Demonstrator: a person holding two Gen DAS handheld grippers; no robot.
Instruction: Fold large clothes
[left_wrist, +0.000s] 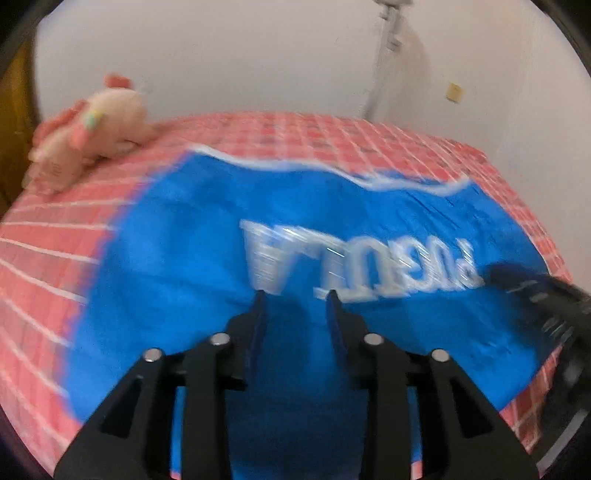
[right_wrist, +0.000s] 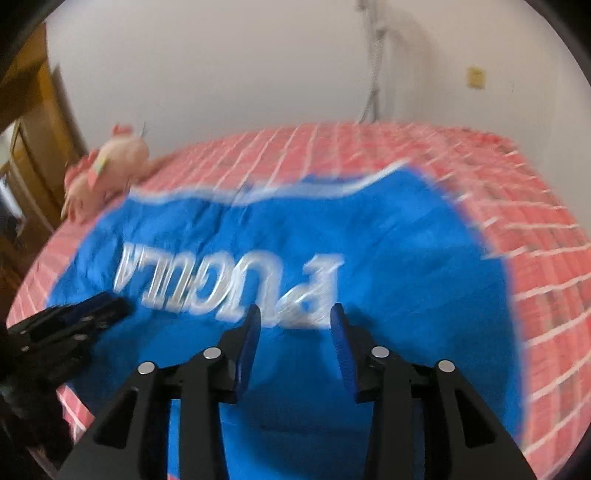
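Blue garment (left_wrist: 177, 236) lies spread flat on the bed (left_wrist: 44, 236), which has a pink checked cover. White lettering (left_wrist: 354, 258) runs across the cloth and reads upside down from both wrist views. A white trim (left_wrist: 258, 162) edges the far side of the garment. Both frames are motion-blurred.

Left tool (left_wrist: 295, 293) hangs over the near part of the garment with its jaws apart and nothing between them; only blue cloth shows in the gap below. Its pads are blue. Right tool (right_wrist: 294, 308) is in the same pose over the lettering, jaws apart, nothing clamped. Cannot tell whether either tool's tips touch the fabric.

Each tool shows in the other's view: the right tool at the right edge of the left wrist view (left_wrist: 524, 284), the left tool at the lower left of the right wrist view (right_wrist: 92, 310), both above the garment and well apart from each other.

Pink plush toy (left_wrist: 88, 129) lies on the far left corner of the bed, clear of the garment. White wall (left_wrist: 258, 55) behind, with a cable (left_wrist: 380, 74) running down it.
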